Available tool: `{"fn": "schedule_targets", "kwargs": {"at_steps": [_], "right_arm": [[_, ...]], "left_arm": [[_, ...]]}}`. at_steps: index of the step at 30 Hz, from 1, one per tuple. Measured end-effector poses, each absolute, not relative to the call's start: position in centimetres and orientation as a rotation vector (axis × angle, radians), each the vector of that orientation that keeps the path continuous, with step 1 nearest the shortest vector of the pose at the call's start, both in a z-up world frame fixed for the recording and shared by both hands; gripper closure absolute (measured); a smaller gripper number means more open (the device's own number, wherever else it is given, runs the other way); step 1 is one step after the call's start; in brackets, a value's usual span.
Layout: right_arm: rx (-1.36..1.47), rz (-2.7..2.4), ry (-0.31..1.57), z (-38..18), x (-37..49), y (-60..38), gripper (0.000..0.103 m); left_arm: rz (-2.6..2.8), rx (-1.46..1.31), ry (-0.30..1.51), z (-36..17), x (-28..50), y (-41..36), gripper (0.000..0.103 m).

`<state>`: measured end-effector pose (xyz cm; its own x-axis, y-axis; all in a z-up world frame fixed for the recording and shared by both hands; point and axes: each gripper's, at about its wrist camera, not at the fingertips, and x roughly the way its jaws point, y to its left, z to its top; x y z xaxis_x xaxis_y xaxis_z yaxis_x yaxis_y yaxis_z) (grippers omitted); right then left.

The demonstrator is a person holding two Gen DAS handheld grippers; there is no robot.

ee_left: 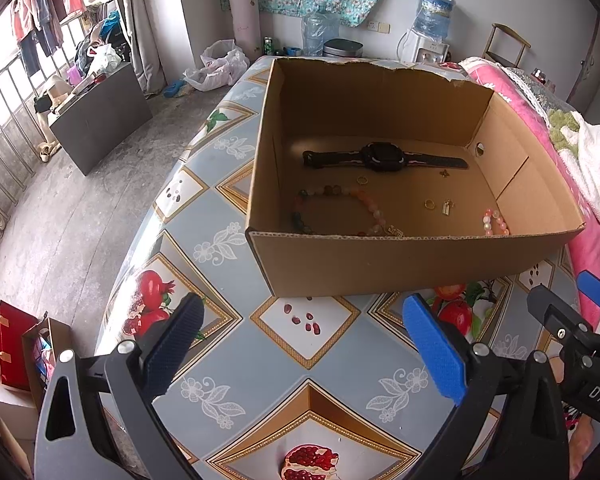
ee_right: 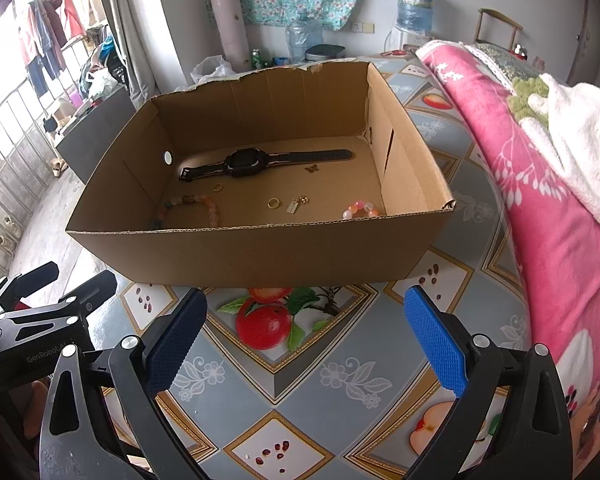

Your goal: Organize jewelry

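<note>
An open cardboard box (ee_left: 400,264) (ee_right: 260,256) stands on the patterned table. Inside lie a black watch (ee_left: 382,157) (ee_right: 248,163), a multicoloured bead bracelet (ee_left: 340,208) (ee_right: 192,206), a pink bead bracelet (ee_left: 495,222) (ee_right: 360,209), two gold rings (ee_left: 429,204) (ee_right: 274,203) (ee_left: 362,179) (ee_right: 218,187), a small gold pendant (ee_left: 447,206) (ee_right: 294,205) and a tiny charm (ee_left: 444,173) (ee_right: 311,168). My left gripper (ee_left: 304,344) is open and empty, in front of the box. My right gripper (ee_right: 306,340) is open and empty, also in front of the box.
A pink floral blanket (ee_right: 540,184) with a white towel (ee_right: 580,136) lies to the right of the box. The table's left edge (ee_left: 140,264) drops to a concrete floor. Bags (ee_left: 12,344) stand on the floor at the left. A water dispenser (ee_left: 430,24) stands by the back wall.
</note>
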<state>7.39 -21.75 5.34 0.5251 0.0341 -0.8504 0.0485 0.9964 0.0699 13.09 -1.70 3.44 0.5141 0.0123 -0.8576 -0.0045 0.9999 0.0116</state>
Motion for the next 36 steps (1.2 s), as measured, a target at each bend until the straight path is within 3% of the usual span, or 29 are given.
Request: {"fn": "schedule_targets", "kwargs": {"at_steps": [36], "right_arm": [[0.088, 0.002, 1.015, 5.36, 7.35, -21.8, 0.008]], "left_arm": [[0.011, 0.011, 1.031, 3.34, 13.0, -1.59, 0.005]]}}
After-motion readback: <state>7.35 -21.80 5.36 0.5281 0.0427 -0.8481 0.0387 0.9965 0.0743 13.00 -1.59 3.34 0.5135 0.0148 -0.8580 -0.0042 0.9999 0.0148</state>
